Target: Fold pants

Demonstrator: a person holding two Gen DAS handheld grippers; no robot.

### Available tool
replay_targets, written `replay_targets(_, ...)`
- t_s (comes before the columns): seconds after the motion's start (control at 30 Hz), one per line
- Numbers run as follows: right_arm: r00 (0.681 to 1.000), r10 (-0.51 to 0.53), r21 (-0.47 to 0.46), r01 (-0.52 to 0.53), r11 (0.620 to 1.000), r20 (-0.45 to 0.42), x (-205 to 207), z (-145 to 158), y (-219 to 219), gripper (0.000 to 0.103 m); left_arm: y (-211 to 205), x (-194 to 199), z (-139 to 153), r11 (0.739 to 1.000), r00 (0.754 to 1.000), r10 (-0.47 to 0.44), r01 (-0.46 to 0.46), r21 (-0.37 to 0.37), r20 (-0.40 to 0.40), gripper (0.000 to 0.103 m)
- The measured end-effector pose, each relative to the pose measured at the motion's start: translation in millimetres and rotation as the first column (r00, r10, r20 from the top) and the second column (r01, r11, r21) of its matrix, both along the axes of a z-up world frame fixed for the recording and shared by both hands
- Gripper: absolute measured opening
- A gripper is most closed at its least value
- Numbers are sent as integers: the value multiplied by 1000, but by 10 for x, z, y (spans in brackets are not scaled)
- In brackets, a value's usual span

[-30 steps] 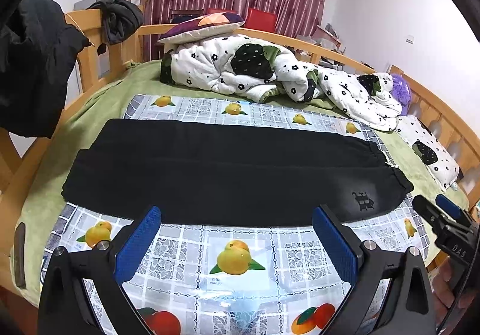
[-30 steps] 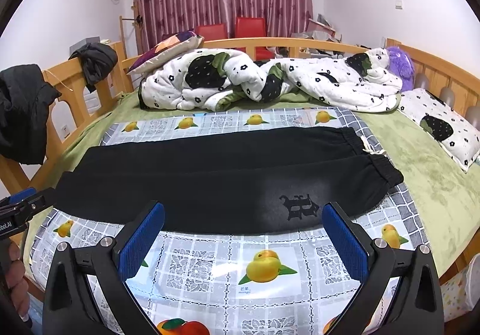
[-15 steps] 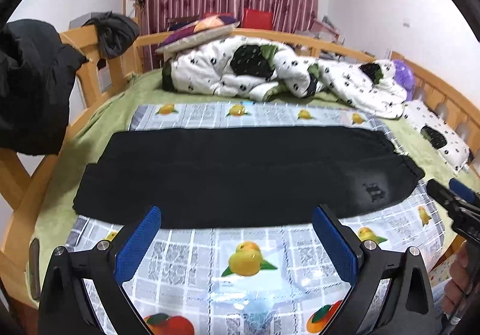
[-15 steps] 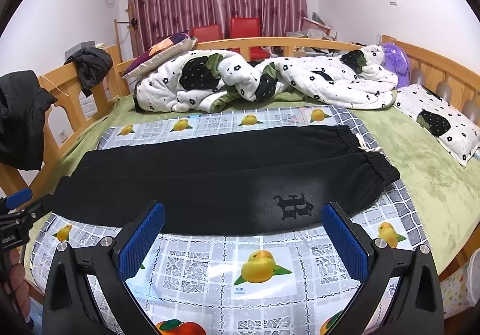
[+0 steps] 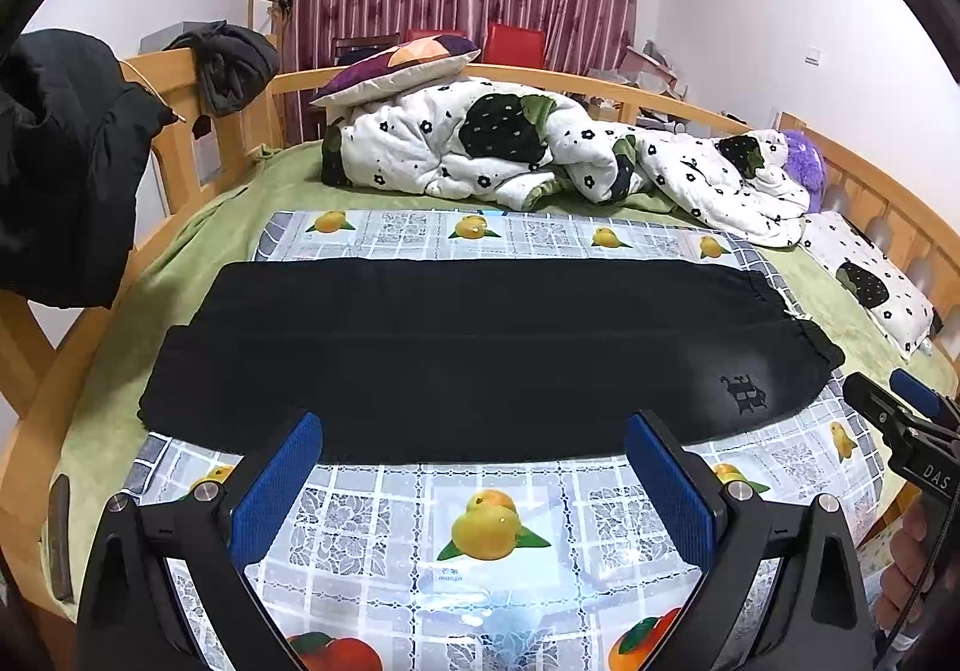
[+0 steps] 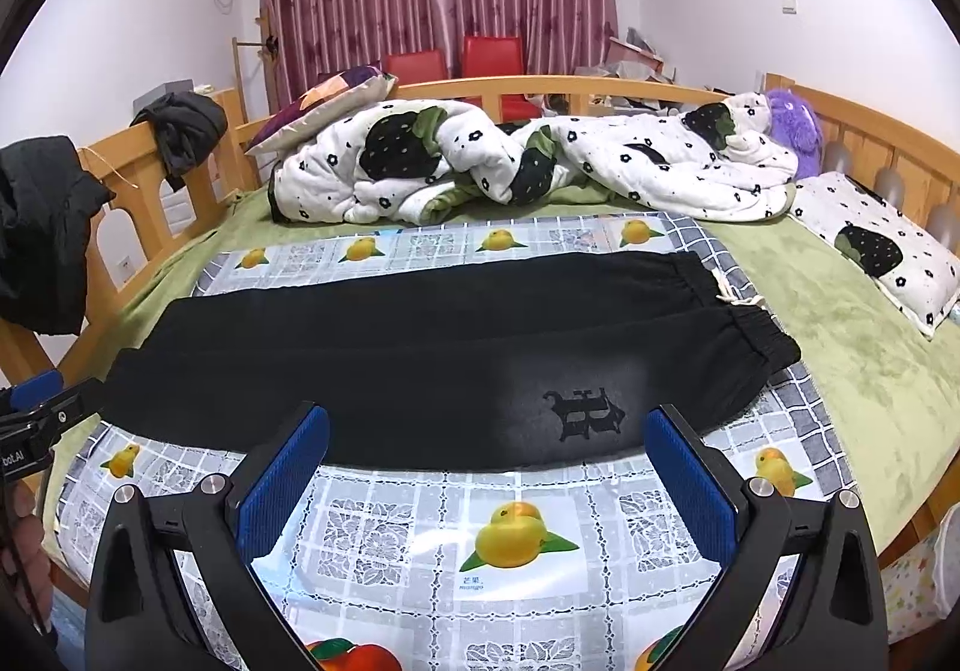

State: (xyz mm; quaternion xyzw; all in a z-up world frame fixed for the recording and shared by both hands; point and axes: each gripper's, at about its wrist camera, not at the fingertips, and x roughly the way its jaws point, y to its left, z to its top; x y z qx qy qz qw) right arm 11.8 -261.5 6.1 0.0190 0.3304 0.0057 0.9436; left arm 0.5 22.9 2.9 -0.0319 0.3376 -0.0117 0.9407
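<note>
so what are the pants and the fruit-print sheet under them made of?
Pants: matte black knit, probably fleece or sweatshirt cotton; soft surface, gathered elastic cuffs, embroidered logo. Fruit-print sheet: looks like glossy plastic, likely vinyl tablecloth; it shows glare and lies stiff and flat.

black pants (image 5: pixel 480 347) | folded lengthwise, legs stacked, flat | stretched crosswise on fruit-print cloth (image 5: pixel 492 527) on bed | elastic waistband at my right, dark emblem (image 6: pixel 585 413) near it

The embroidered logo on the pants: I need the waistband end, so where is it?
In the right wrist view the logo sits on the near layer of the pants, right of centre, beside the elastic waistband.
</note>
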Motion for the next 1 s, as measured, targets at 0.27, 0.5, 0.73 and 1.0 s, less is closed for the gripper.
replay_targets(0.27,999,-37,-48,36,998,-8,68,-102,-16,103,-3,57,-72,999,1000,6,-6,40,3,101)
replay_targets(0.5,999,-38,-109,39,993,14,94,-199,-33,103,21,158,-165,999,1000,9,-9,53,3,101)
replay_targets(0.73,1000,3,-93,-1,996,19,174,-396,-144,103,234,364,-512,999,999,7,-6,32,-44,101)
replay_targets(1.0,984,1,-24,-5,1000,-180,513,-1106,-615,78,950,602,-1187,990,982,81,-99,-99,-172,95)
